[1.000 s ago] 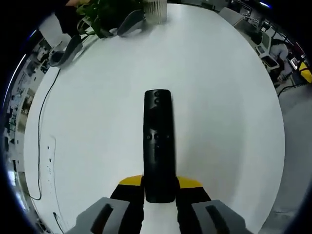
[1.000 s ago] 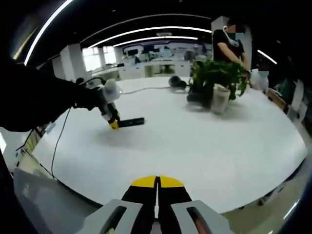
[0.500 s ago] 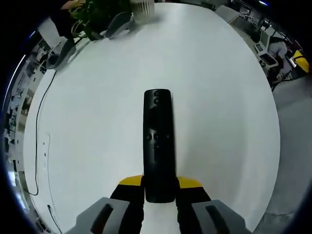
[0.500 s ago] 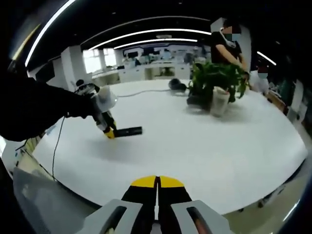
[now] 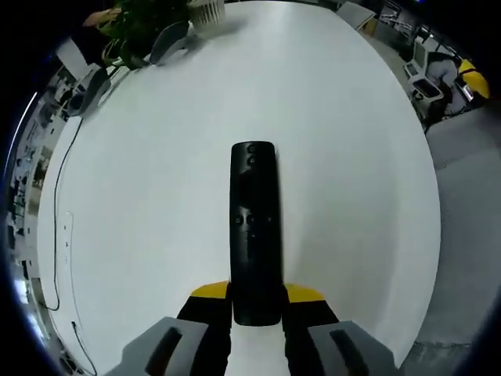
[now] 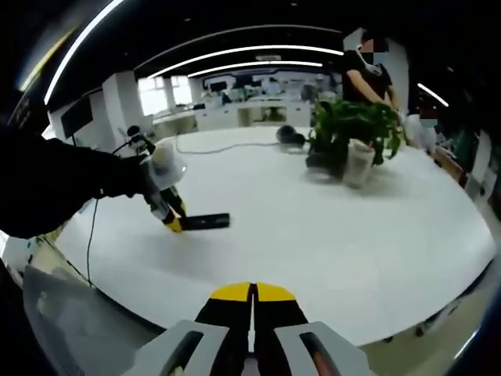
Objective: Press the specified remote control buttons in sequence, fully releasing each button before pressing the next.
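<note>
The left gripper point(image 5: 257, 301) clamps the near end of the black remote control point(image 5: 254, 227), which juts straight forward from its jaws above the white table point(image 5: 352, 157), while the right gripper point(image 6: 252, 301), jaws pressed together and empty, hangs well apart from it, off the table's edge.

Right tongs point(image 6: 252, 301) closed; left tongs point(image 6: 174, 225) seemingly grip remote point(image 6: 205, 222) above table point(image 6: 329, 235).

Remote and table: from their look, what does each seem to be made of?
Remote: probably plastic, matte black, showing no glare and small moulded buttons. Table: smooth white top with a soft sheen, perhaps laminate; its material is uncertain.
</note>
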Motion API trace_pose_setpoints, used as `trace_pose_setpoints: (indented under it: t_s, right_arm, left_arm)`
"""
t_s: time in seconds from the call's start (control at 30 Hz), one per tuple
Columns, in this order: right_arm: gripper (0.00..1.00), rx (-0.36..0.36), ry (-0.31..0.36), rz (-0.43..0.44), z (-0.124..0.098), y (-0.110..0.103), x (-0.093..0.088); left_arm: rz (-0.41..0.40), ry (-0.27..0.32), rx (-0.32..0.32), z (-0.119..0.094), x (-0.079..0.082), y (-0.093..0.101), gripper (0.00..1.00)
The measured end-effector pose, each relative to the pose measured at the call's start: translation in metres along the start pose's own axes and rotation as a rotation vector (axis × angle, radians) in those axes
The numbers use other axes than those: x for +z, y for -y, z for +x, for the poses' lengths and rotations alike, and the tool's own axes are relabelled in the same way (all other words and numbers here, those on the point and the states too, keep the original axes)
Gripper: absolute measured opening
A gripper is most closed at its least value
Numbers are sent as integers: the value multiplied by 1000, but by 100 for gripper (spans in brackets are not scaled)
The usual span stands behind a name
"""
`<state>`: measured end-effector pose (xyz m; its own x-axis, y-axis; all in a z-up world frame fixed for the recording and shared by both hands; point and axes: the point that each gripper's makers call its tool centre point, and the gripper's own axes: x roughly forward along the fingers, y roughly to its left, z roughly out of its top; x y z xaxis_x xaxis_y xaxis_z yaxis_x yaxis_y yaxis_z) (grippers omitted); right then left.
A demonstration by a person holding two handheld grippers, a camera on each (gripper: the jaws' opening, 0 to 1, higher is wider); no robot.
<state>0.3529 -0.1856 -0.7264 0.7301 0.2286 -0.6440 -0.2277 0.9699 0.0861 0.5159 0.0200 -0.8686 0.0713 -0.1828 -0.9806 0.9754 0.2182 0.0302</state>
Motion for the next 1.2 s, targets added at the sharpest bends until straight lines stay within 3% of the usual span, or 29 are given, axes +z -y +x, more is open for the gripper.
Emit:
trace_pose_setpoints:
  t_s: [1.03, 1.2]
  right_arm:
    - [0, 44, -1, -22, -1, -11, 0]
    - [0, 64, 24, -42, -3, -17, 6]
  left_arm:
    - [10, -11, -2, -4, -12, 67, 24]
    - [16, -15, -3, -5, -15, 79, 24]
